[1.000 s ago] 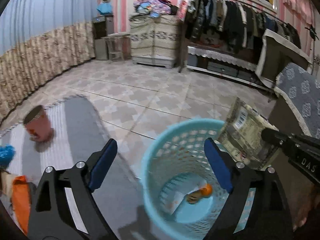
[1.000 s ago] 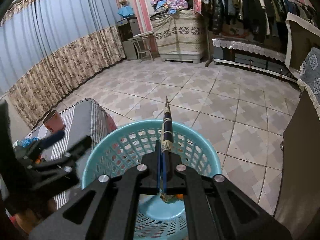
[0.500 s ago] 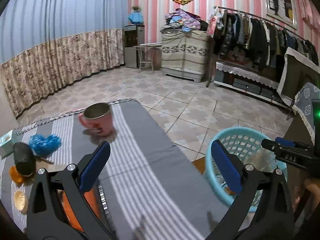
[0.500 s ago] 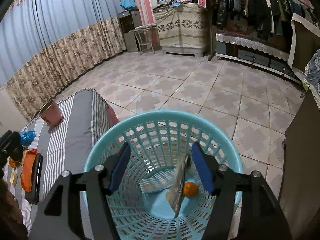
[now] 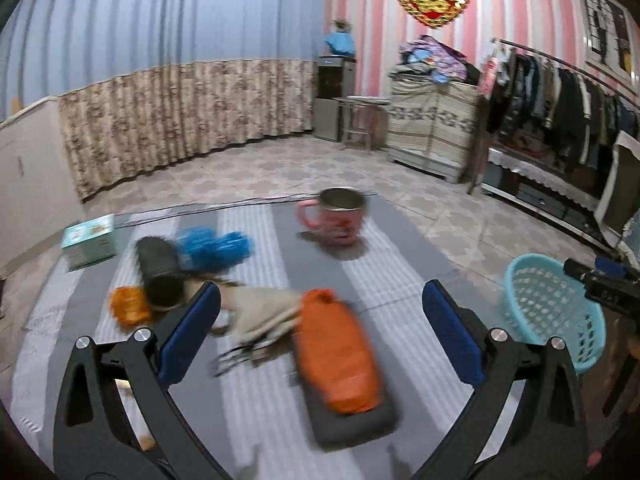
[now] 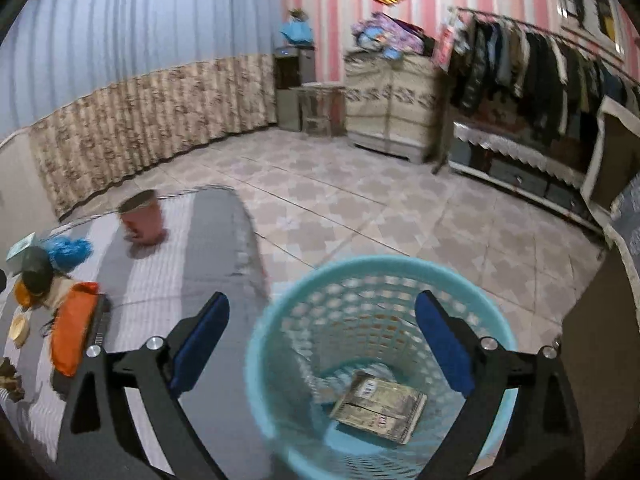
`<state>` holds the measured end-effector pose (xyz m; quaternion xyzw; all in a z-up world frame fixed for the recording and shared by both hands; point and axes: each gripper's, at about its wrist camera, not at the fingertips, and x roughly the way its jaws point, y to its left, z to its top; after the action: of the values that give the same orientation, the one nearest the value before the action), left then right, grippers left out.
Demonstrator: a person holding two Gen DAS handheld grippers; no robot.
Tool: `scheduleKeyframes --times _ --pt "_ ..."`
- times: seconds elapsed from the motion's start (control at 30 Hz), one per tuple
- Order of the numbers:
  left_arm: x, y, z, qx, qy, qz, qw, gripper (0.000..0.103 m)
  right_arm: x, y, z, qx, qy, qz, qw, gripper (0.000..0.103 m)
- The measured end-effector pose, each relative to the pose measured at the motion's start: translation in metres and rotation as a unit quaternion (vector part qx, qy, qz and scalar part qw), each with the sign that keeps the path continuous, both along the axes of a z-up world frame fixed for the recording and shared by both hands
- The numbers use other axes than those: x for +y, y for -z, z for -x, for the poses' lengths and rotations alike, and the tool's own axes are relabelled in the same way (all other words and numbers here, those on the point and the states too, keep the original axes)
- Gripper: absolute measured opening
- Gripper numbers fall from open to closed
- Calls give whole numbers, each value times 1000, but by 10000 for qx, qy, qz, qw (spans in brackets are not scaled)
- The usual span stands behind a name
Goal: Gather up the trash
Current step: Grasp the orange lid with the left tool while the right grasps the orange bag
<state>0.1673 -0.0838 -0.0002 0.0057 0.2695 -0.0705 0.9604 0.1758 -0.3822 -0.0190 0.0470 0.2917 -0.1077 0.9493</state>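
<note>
A grey striped table [image 5: 256, 240] fills the lower left wrist view. At the bottom centre of the right wrist view, a blue basket [image 6: 280, 360] holds a flat packet [image 6: 380, 406]. An orange wrapper [image 5: 340, 360] lies centre-bottom between the wide, empty left gripper [image 5: 320, 336] jaws. The right gripper [image 6: 322, 344] jaws are opening, empty.

Both the left gripper [image 5: 320, 334] and the right gripper [image 6: 322, 340] are black angular frames, each with two arms. Silver screws stud the arms. Blue pads line the inner faces of the jaws.
</note>
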Motion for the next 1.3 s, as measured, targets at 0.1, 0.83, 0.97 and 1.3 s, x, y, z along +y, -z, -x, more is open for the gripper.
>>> scheduleKeyframes --times 0.1,0.83,0.97,1.3 --pt "37 7 10 78 -246 -120 9996 97 32 -4 -2 -154 -214 -13 9997 92" --pt "207 106 64 1346 -1338 -94 9818 81 174 15 -2 189 -1209 420 9916 97" --pt "205 114 68 1394 -1297 -55 9817 69 169 19 -9 300 -1161 260 9924 97" --pt "204 98 63 1234 -1208 -200 9848 39 177 23 -15 311 -1331 85 9906 97"
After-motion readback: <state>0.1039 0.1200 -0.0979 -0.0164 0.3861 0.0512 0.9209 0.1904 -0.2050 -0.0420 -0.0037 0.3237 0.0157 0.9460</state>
